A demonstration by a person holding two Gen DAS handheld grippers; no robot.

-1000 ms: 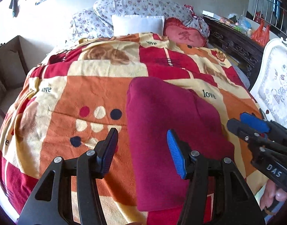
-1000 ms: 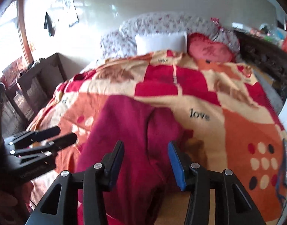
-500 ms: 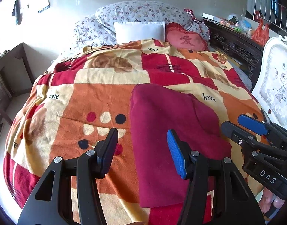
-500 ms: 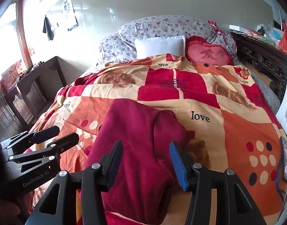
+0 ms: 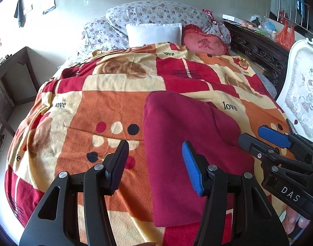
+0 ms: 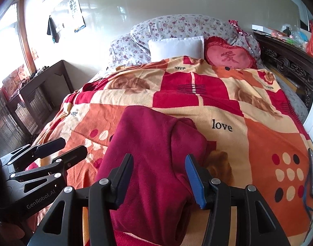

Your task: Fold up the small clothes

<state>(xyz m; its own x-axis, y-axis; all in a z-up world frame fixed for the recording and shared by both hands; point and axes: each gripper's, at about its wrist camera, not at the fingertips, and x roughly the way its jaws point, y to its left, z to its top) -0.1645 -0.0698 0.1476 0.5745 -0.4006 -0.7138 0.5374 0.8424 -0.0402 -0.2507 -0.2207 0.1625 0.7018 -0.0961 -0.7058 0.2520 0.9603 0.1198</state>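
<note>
Bed with patchwork blanket (image 5: 107, 110): folded maroon garment (image 5: 185, 143) lying flat; left tongs (image 5: 155, 168) and right tongs (image 6: 159, 178) both agape, empty.

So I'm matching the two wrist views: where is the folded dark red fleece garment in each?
Left wrist: folded dark red fleece garment, centre-right.
Right wrist: same garment, centre, slightly left.
Shared landmark: heart-shaped red cushion at the bed's head.

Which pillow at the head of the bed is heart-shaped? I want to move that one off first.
The red pillow with a frilled edge and a character on its face, right of the plain white pillow and before the floral pillows.
</note>
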